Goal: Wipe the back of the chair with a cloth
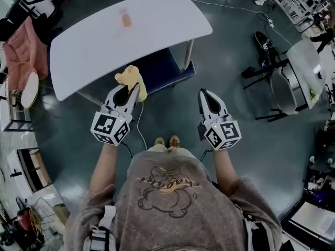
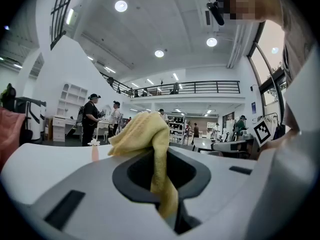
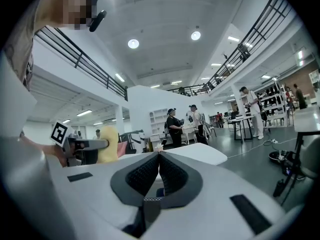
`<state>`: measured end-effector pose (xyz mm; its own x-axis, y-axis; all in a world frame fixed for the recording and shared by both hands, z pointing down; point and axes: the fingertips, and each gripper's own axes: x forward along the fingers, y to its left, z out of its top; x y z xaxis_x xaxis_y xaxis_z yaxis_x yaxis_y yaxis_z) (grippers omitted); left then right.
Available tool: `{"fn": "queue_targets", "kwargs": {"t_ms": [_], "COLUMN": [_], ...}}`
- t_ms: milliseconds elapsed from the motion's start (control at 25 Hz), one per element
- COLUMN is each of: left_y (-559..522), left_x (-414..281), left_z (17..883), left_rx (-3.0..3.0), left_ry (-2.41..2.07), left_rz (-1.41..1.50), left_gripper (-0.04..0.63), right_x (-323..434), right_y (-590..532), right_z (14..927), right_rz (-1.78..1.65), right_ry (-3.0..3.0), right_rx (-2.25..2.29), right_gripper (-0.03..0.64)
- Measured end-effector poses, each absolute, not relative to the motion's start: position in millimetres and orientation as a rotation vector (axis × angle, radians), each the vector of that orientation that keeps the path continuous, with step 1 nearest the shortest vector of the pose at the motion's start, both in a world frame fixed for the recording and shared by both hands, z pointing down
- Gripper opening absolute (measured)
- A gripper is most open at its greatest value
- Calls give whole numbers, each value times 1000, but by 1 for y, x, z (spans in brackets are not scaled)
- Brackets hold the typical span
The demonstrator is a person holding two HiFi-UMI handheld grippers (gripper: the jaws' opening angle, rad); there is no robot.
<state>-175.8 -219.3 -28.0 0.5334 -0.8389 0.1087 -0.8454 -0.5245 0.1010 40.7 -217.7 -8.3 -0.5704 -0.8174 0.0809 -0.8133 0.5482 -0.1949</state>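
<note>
My left gripper [image 1: 135,90] is shut on a crumpled yellow cloth [image 1: 130,78], held just in front of the white table's [image 1: 157,30] near edge. In the left gripper view the cloth [image 2: 148,134] bunches above the closed jaws and a strip of it hangs down between them. A blue chair [image 1: 163,71] is tucked under the table, just beyond the cloth. My right gripper [image 1: 203,94] is shut and holds nothing, to the right of the chair over the floor. The right gripper view shows its ribbed pads [image 3: 150,173] pressed together, with the left gripper [image 3: 87,145] and cloth [image 3: 108,144] off to the left.
A small pink object [image 1: 126,20] stands on the table. A pink-draped chair [image 1: 23,43] is at far left, a black stand [image 1: 269,67] and a second white table [image 1: 309,61] at right. A thin cable [image 1: 140,129] runs over the floor. Two people [image 2: 91,116] stand farther off.
</note>
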Motion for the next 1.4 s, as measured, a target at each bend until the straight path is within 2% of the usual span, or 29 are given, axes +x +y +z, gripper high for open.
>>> {"fn": "queue_targets", "kwargs": {"t_ms": [600, 1000, 1400], "left_y": [-187, -188, -185], "left_x": [-153, -134, -150], "left_z": [17, 41, 37], "left_rx": [2538, 2554, 2499], "left_ry": [-1593, -1609, -1667], "left_rz": [67, 103, 53], "left_gripper": [51, 51, 51], "right_x": [63, 44, 42], "right_y": [-208, -212, -221], "right_z": [13, 45, 45], "right_rz": [-298, -319, -305], "right_ry": [2763, 2846, 2854], "right_rx": [-1439, -1344, -1352], "right_gripper": [25, 25, 25]}}
